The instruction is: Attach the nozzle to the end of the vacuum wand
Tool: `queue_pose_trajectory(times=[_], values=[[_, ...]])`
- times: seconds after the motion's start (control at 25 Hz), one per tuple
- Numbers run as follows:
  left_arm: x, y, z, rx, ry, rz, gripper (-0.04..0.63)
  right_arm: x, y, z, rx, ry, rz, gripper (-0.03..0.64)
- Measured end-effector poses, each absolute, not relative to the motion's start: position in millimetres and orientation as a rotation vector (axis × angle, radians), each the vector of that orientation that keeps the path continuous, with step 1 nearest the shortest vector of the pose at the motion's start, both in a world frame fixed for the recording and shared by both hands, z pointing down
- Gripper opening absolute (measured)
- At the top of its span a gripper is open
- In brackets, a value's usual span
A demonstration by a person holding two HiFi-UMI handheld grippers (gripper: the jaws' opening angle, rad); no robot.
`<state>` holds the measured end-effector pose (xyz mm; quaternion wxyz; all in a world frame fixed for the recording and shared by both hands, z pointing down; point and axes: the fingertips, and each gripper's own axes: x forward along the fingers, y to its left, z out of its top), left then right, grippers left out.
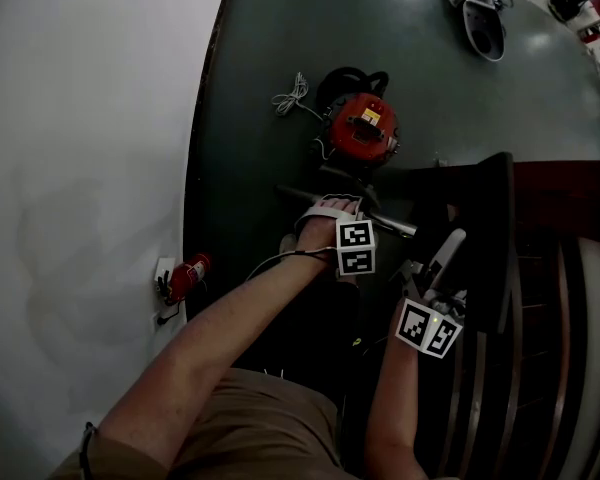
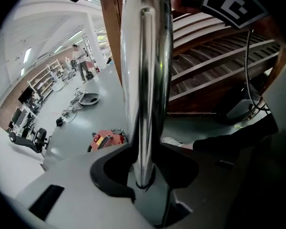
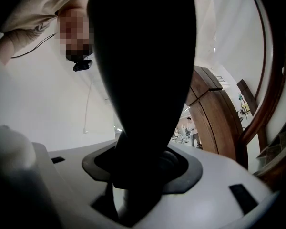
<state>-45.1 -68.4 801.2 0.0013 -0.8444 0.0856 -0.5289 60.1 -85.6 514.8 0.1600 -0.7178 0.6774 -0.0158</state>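
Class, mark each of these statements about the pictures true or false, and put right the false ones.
1. The left gripper is shut on the metal wand. True.
2. The right gripper holds nothing. False: its jaws grip the black nozzle.
3. The vacuum cleaner on the floor is blue. False: its body is red.
4. A red fire extinguisher sits by the white wall. True.
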Motion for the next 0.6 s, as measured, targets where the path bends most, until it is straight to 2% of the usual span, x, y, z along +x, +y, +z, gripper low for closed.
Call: queue_pose_trajectory(times=[0.6], values=[[-38.2,-67.8,804.5,-2.612,0.239,-1.689,0.153,42.7,-105.4,519.0,-2.189,2.088,0.001,0.252]])
